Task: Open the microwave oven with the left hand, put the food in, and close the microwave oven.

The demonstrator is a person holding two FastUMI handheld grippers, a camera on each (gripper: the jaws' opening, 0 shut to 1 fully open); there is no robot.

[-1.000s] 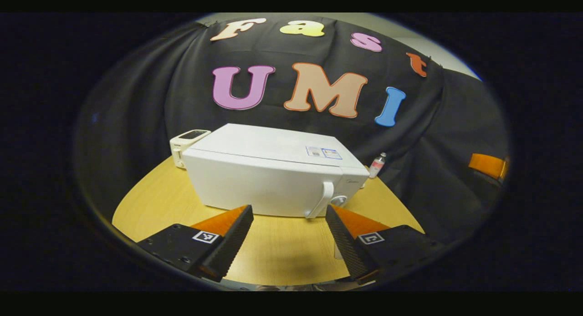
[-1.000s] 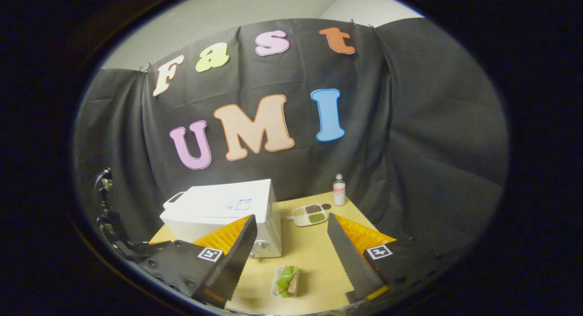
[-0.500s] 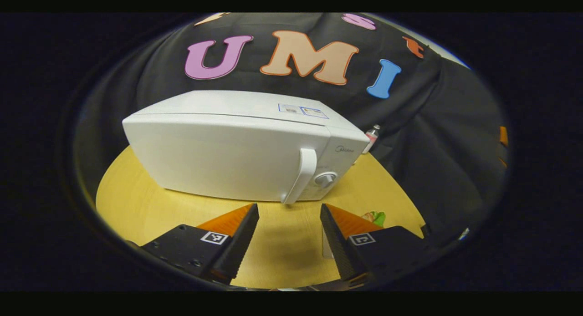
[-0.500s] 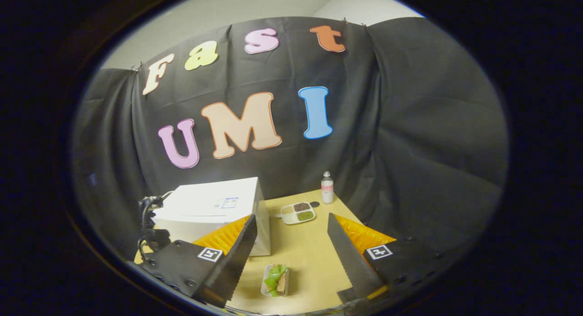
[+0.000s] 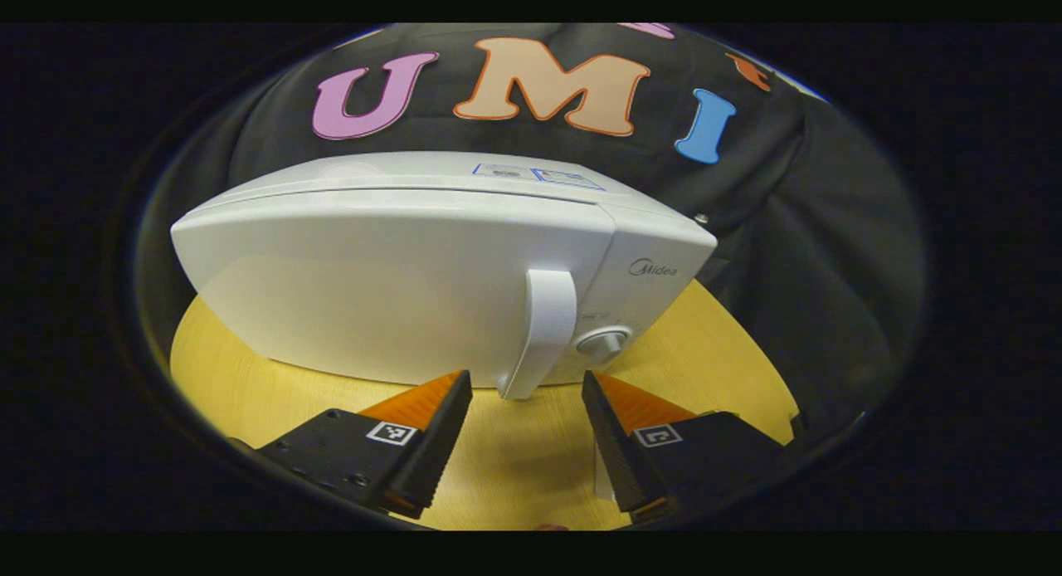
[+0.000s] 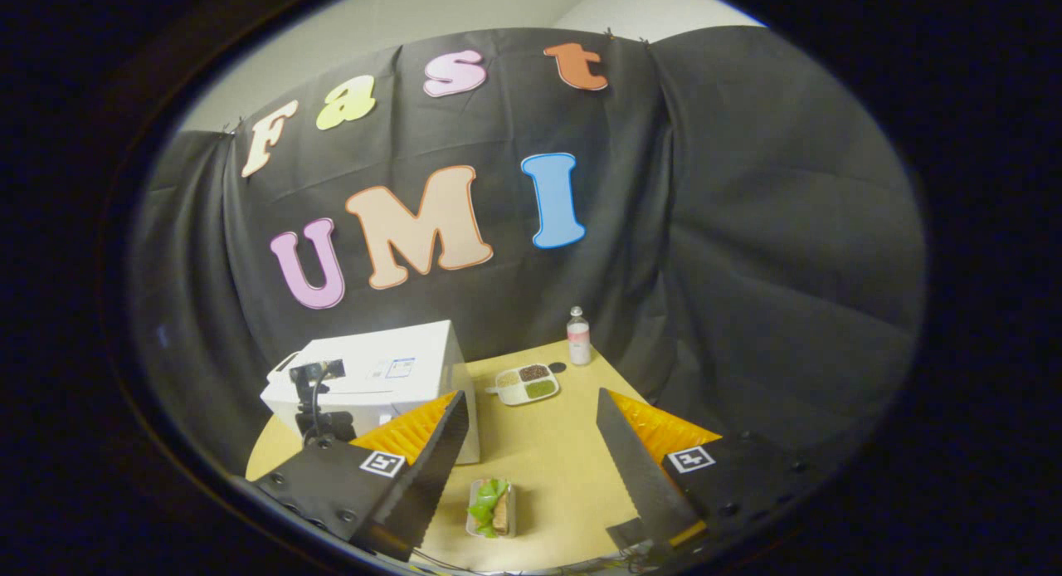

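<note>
The white microwave [image 5: 390, 285] stands on the wooden table with its door closed. Its upright handle [image 5: 543, 323] sits beside a round dial [image 5: 604, 344]. My left gripper [image 5: 524, 381] is open, and the lower end of the handle lies just ahead between its fingertips, apart from both. In the right gripper view the food, a small tray with bread and green leaf [image 6: 491, 507], lies on the table in front of the microwave [image 6: 390, 368]. My right gripper [image 6: 531, 400] hovers open above the food, holding nothing. The left gripper [image 6: 315, 393] shows at the microwave's front.
A divided dish of grains [image 6: 524, 383] and a small bottle [image 6: 578, 337] stand at the table's [image 6: 556, 443] far side, right of the microwave. Black cloth closes off the back and sides. The table's edge runs close on the right.
My left gripper has moved in towards the microwave, whose handle now sits between the fingertips. The right gripper has drifted slightly, staying open above the food.
</note>
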